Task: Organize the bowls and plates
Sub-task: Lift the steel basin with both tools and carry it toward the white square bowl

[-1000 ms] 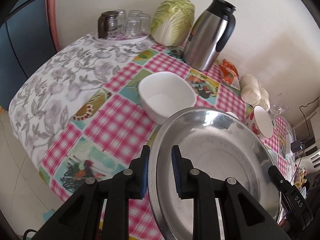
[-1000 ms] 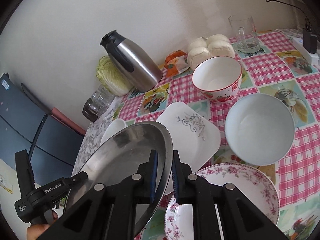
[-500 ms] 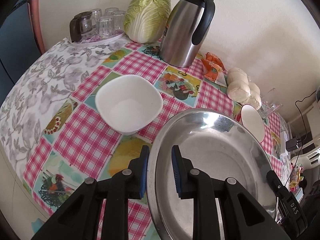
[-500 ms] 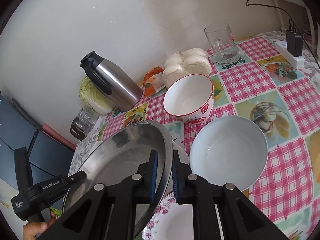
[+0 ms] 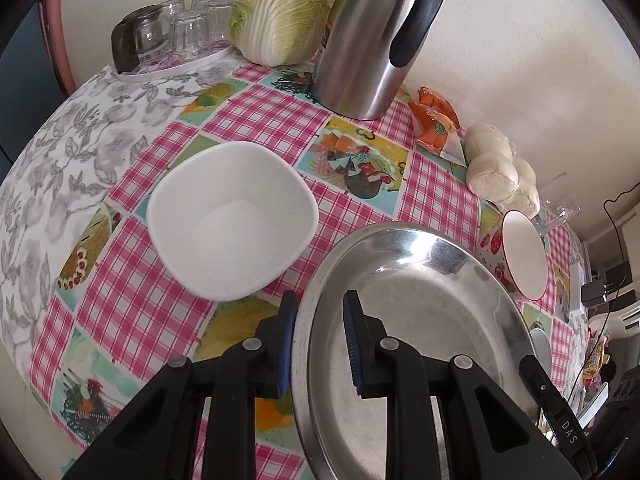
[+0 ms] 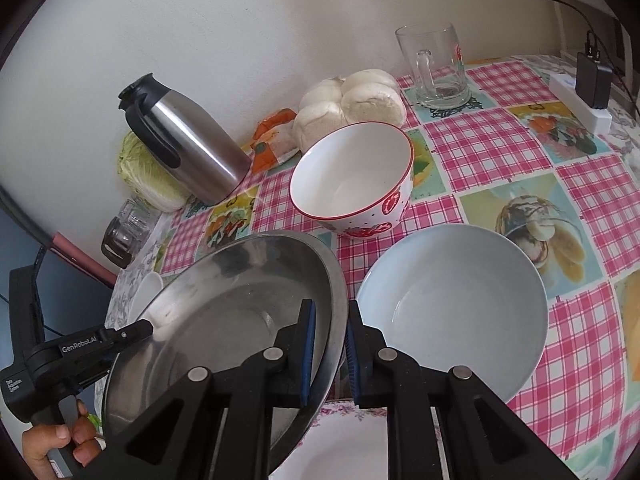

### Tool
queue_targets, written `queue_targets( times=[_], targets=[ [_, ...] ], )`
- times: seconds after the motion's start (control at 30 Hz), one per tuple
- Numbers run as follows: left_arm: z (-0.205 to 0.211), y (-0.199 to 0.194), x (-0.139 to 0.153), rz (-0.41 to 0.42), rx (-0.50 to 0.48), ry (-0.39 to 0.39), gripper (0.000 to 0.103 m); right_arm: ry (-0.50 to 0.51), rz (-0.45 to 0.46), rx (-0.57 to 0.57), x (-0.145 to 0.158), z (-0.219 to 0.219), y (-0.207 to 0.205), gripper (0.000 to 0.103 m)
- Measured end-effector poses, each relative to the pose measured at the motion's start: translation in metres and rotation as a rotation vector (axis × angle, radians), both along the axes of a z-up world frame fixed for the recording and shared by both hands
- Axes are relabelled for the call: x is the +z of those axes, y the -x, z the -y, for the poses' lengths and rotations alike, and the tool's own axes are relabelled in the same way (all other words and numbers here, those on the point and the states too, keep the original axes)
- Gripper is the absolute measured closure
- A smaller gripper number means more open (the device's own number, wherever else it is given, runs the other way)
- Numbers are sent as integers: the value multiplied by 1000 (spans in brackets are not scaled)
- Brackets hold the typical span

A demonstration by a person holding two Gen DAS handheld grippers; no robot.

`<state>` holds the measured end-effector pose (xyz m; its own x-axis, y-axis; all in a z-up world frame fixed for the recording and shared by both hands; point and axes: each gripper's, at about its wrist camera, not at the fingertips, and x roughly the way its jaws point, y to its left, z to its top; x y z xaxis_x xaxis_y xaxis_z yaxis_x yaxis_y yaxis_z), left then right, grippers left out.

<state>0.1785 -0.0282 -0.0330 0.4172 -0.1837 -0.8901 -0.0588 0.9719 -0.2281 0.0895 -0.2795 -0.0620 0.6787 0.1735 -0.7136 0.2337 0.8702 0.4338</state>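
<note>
On the checked-cloth bench [image 5: 256, 120], both hand-held grippers, left [image 5: 318, 344] and right [image 6: 330, 354], pinch opposite rims of the steel plate [image 5: 420, 320], carried above the square white bowl [image 5: 232, 220]; next it likely needs a level set-down.

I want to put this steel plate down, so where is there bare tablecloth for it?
Bare cloth lies left of the white square bowl, toward the glasses tray, and between that bowl and the thermos. It is crowded by the strawberry bowl, pale blue bowl and floral plate.
</note>
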Motion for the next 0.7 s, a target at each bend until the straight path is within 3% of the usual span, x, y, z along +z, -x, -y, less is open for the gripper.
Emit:
queue_targets(
  times=[0.47, 0.7],
  targets=[
    [3, -16, -14, 55, -40, 11, 77, 98, 37, 5, -5, -6, -14, 86],
    [4, -17, -33, -32, -57, 11, 75, 118, 19, 5, -8, -7, -16, 86]
  ],
)
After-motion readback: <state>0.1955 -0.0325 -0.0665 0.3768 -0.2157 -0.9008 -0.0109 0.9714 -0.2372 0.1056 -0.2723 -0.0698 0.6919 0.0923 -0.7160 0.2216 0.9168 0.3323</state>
